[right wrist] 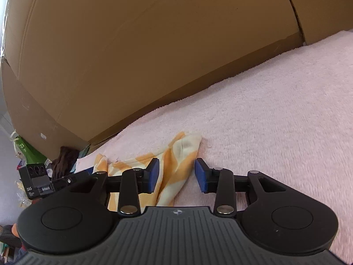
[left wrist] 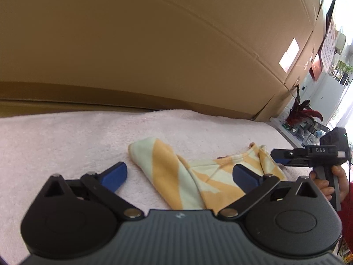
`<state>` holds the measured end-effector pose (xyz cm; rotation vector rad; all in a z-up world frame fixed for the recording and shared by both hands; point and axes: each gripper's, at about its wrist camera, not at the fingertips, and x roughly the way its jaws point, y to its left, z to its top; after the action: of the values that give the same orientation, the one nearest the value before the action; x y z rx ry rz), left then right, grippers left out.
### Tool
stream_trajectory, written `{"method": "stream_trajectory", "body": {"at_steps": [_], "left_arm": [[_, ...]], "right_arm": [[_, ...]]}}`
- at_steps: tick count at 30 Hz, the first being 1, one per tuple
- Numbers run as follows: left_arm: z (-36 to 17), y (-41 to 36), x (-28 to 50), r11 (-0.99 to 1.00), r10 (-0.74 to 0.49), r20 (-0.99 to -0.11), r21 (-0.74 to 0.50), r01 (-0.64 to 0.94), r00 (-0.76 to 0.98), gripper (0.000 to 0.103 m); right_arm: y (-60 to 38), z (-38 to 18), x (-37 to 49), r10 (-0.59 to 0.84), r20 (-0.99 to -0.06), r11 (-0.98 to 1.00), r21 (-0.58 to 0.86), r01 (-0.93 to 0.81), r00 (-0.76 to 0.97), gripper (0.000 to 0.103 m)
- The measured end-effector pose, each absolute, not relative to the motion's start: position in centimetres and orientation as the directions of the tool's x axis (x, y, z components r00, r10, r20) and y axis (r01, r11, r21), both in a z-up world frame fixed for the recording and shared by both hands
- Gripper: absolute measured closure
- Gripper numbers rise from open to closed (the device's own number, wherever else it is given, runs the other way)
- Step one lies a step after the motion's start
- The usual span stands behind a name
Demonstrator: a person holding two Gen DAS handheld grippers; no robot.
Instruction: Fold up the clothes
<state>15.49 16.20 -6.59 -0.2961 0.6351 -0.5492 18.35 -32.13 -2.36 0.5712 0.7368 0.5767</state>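
Note:
A small garment (left wrist: pixel 176 176) with orange and pale cream stripes lies bunched and partly folded on a pink fluffy towel (left wrist: pixel 66 137). My left gripper (left wrist: pixel 179 175) stands wide open just above its near edge. One blue pad (left wrist: pixel 117 174) is over bare towel and the other over the cloth, neither pressing. My right gripper (left wrist: pixel 280 158), in a person's hand (left wrist: pixel 331 183), reaches in at the garment's right end. In the right wrist view that gripper (right wrist: pixel 176 175) is open, with a corner of the garment (right wrist: pixel 176 159) lying loose between its pads.
A tall cardboard box wall (left wrist: pixel 154 44) runs along the towel's far edge, also filling the back of the right wrist view as the same cardboard wall (right wrist: pixel 132 44). A red-leaved plant (left wrist: pixel 302 110) and shelves stand beyond the right end. A green bag (right wrist: pixel 28 152) and dark cloth (right wrist: pixel 64 161) sit off the left end.

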Motion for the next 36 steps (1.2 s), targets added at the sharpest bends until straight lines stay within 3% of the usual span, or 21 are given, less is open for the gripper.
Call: {"method": "stream_trajectory", "body": {"at_steps": [10,12,16,17,21,23,25,30,32,34,36], "left_arm": [[-7.0,17.4,16.3,0.746,-0.647,-0.420,-0.522,0.414,0.637,0.001],[-7.0,17.4,16.3,0.748,-0.645,-0.422,-0.519,0.413,0.637,0.001],[-6.8,17.0,16.3,0.759,-0.635,-0.433,-0.503,0.413,0.639,0.001],[-6.8,16.9,16.3,0.766,-0.629,-0.440,-0.493,0.413,0.641,0.001],[-6.3,15.4,16.1,0.816,-0.574,-0.484,-0.412,0.407,0.661,0.005],[-6.3,15.3,15.9,0.826,-0.559,-0.487,-0.401,0.397,0.671,0.018],[-6.6,15.6,16.1,0.810,-0.578,-0.477,-0.433,0.395,0.662,0.041],[-7.2,17.1,16.6,0.766,-0.614,-0.445,-0.534,0.357,0.651,0.057],[-7.5,17.9,16.8,0.735,-0.635,-0.424,-0.590,0.335,0.646,0.054],[-8.0,19.0,17.1,0.673,-0.673,-0.375,-0.667,0.318,0.637,0.036],[-7.9,18.9,16.9,0.685,-0.663,-0.377,-0.654,0.321,0.647,0.037]], "right_arm": [[-31.7,-2.9,20.4,0.733,-0.386,0.636,0.682,-0.361,0.561,0.070],[-31.7,-2.9,20.4,0.724,-0.391,0.643,0.682,-0.350,0.568,0.080],[-31.7,-3.1,20.4,0.708,-0.404,0.658,0.676,-0.333,0.579,0.086],[-31.7,-3.0,20.4,0.700,-0.414,0.668,0.668,-0.328,0.582,0.093],[-31.4,-2.9,20.3,0.685,-0.430,0.691,0.641,-0.335,0.589,0.094],[-31.6,-3.0,20.5,0.689,-0.426,0.683,0.652,-0.330,0.586,0.095],[-31.8,-3.3,20.7,0.696,-0.421,0.672,0.667,-0.322,0.582,0.095],[-32.5,-3.6,20.8,0.713,-0.400,0.642,0.703,-0.306,0.575,0.096],[-32.6,-3.5,20.6,0.712,-0.400,0.643,0.701,-0.308,0.577,0.095],[-32.7,-3.5,20.6,0.713,-0.398,0.641,0.703,-0.308,0.577,0.095],[-32.7,-3.6,20.6,0.714,-0.396,0.639,0.705,-0.308,0.577,0.095]]}}
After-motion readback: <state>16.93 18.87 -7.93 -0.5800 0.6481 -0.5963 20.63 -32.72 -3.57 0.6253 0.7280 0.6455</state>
